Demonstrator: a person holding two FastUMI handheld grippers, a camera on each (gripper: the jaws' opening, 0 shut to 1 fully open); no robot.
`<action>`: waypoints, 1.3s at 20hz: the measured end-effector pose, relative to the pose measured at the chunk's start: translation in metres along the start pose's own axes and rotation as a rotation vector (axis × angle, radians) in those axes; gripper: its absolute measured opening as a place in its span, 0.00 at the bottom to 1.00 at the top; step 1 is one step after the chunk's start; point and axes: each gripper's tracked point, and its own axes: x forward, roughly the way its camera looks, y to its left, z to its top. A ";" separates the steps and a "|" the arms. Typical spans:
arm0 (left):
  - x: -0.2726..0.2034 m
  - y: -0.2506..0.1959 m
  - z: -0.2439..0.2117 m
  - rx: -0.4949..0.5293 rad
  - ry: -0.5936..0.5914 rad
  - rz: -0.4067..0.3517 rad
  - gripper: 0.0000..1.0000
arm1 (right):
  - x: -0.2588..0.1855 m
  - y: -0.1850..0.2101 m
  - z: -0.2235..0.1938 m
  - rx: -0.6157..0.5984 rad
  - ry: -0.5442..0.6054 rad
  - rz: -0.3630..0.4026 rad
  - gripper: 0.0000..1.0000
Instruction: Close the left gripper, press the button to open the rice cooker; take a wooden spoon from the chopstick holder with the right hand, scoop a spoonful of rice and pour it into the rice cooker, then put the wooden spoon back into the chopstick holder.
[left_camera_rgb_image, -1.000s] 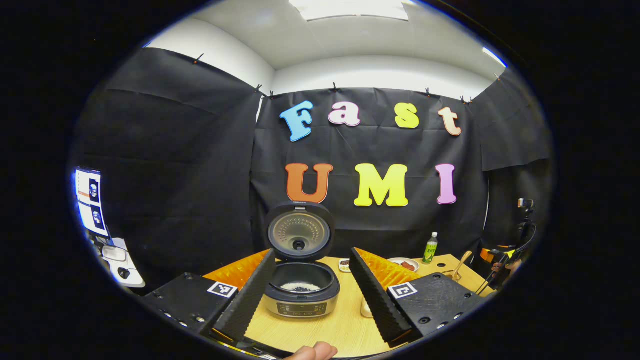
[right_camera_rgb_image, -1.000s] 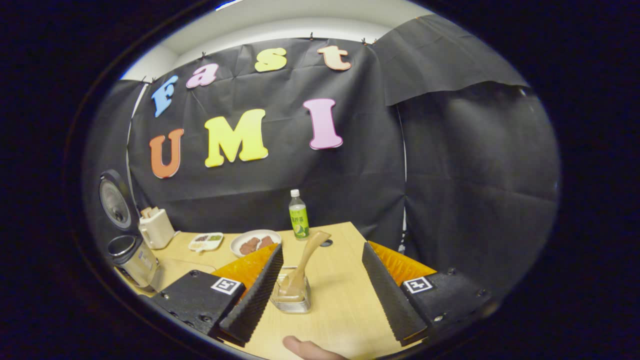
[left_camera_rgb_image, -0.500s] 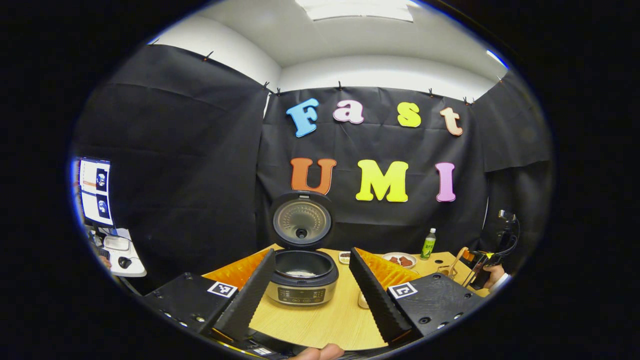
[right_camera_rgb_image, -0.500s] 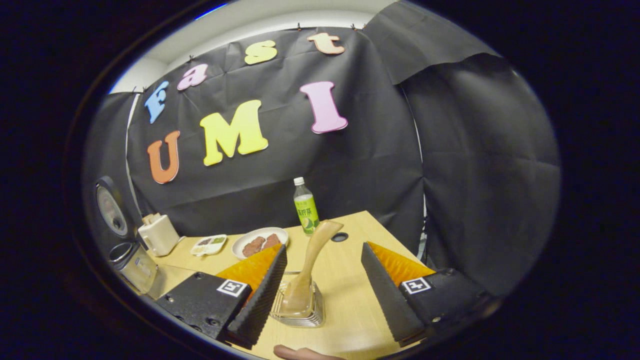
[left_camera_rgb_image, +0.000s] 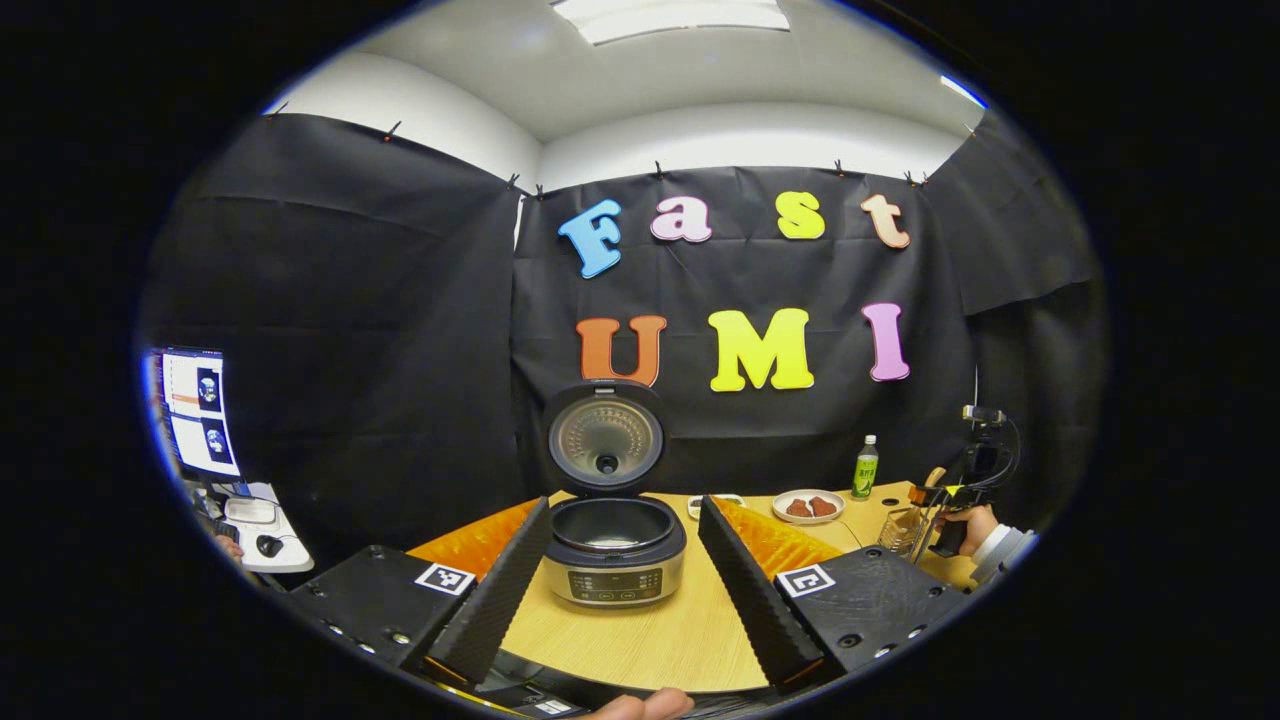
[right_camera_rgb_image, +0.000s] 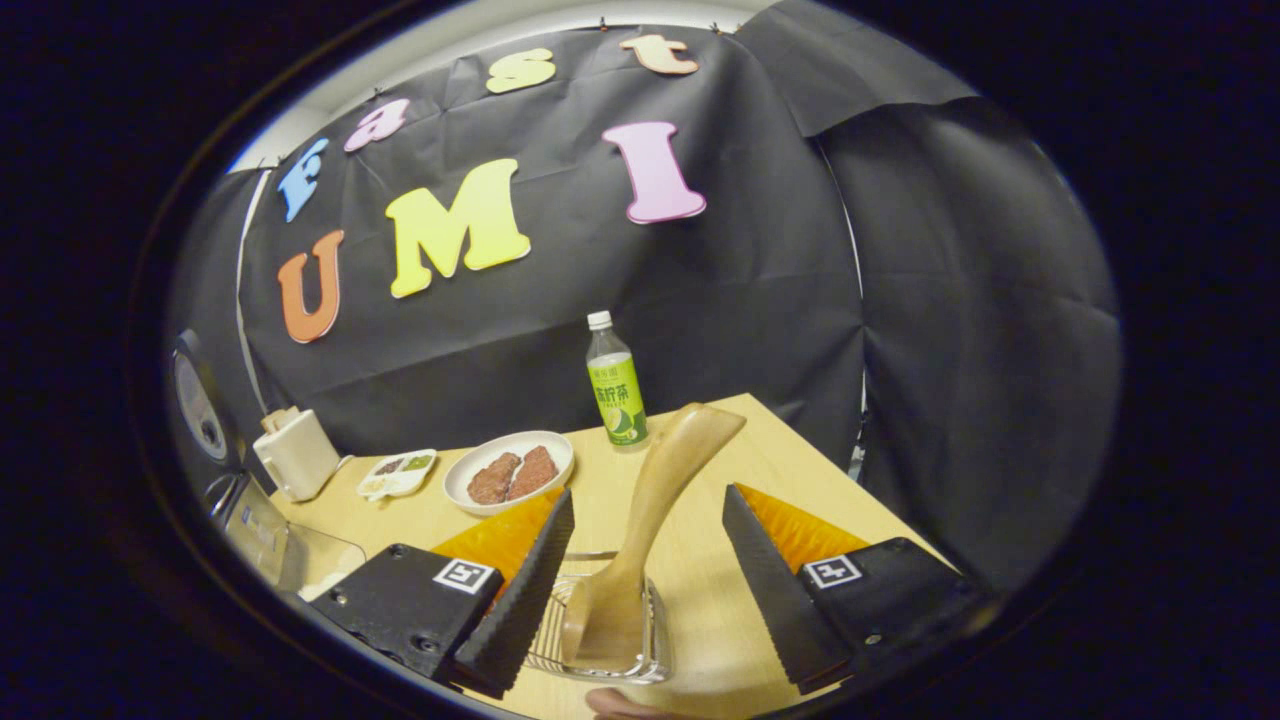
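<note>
Low centre of the right gripper view: right tool (right_camera_rgb_image: 640, 590) gaping wide around the pale wooden spoon (right_camera_rgb_image: 640, 540) in the wire chopstick holder (right_camera_rgb_image: 600, 650), not pinching yet. Lid's up on the silver rice cooker (left_camera_rgb_image: 615, 550), framed by the wide-open left tool (left_camera_rgb_image: 620, 590). Needs closing on the handle, then lifting out.

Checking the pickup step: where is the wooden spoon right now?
In the right gripper view the wooden spoon stands in the chopstick holder, leaning right between the open right gripper fingers, untouched.
</note>
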 end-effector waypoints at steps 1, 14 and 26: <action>0.000 0.002 -0.002 0.000 0.005 0.002 0.94 | 0.006 0.005 -0.007 0.003 0.032 0.017 0.97; -0.021 0.016 0.004 -0.075 -0.007 -0.037 0.94 | -0.041 0.038 0.048 -0.127 -0.074 0.042 0.11; -0.041 0.024 0.016 -0.076 -0.025 -0.062 0.94 | -0.137 0.136 0.122 -0.310 -0.276 0.103 0.11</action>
